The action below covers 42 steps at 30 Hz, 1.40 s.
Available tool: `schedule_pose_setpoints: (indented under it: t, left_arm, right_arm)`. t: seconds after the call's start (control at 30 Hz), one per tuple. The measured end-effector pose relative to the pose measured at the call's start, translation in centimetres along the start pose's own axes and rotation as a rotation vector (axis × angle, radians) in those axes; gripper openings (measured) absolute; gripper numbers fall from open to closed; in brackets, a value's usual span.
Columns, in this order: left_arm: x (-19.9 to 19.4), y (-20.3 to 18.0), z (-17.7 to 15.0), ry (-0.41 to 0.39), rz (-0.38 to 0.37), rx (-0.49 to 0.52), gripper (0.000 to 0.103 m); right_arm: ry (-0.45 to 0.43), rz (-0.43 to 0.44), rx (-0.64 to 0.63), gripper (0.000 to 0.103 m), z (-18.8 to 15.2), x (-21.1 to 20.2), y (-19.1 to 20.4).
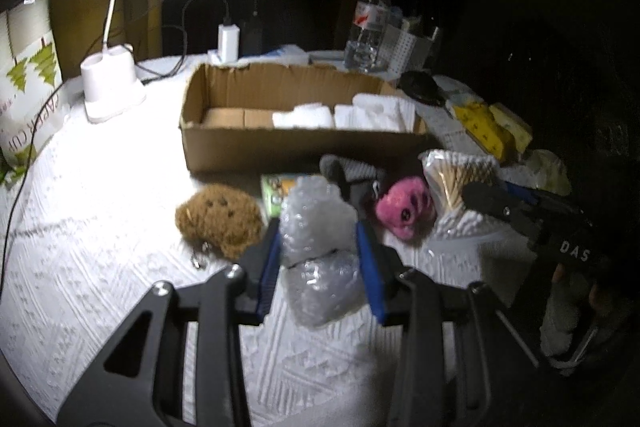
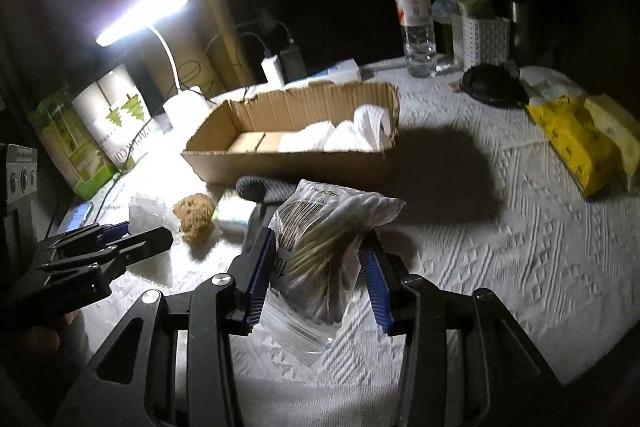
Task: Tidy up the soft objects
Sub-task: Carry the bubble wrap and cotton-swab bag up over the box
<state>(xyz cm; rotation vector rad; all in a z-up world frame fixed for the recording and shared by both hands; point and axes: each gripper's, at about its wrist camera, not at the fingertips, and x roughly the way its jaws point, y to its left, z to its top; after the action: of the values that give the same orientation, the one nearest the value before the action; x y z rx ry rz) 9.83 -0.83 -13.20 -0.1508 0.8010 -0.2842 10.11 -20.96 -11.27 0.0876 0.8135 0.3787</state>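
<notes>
My left gripper point(image 1: 318, 247) is shut on a wad of clear bubble wrap point(image 1: 320, 251), just above the white cloth. My right gripper point(image 2: 318, 255) is shut on a zip bag of cotton swabs point(image 2: 320, 231); the bag also shows in the left wrist view point(image 1: 456, 183). A brown plush toy point(image 1: 218, 217) lies left of the bubble wrap, a pink plush toy point(image 1: 406, 207) lies right of it. A grey sock-like piece point(image 1: 348, 173) lies behind. The open cardboard box point(image 1: 224, 147) holds white soft pieces point(image 1: 360, 115) at its right end.
A white desk lamp point(image 1: 112, 87) stands at the back left, with cables and a charger point(image 1: 228, 43). A water bottle point(image 1: 368, 27) and white basket point(image 2: 480, 39) stand at the back. Yellow packets point(image 2: 576, 143) and a black round object point(image 2: 490, 83) lie on the right.
</notes>
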Motion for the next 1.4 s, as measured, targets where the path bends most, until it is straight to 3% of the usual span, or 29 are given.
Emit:
schedule_pose_setpoints:
  t: [0.43,1.0,1.2,1.4]
  left_arm:
    - [1.0,1.3,4.4,-0.039,0.023,0.015,0.038]
    - [4.3,3.4,9.1,-0.059,0.021,0.014,0.038]
    - [6.0,4.6,9.9,-0.046,0.018,-0.003,0.038]
    - [8.6,6.0,10.0,-0.004,0.004,-0.027,0.038]
  right_arm:
    - [-0.049,0.052,-0.045,0.045,4.1,0.8,0.8]
    - [-0.065,0.064,-0.086,0.045,9.0,4.8,1.3]
    - [-0.067,0.064,-0.096,0.034,10.5,6.2,1.4]
    - [-0.026,0.064,-0.092,0.033,10.8,8.6,1.2]
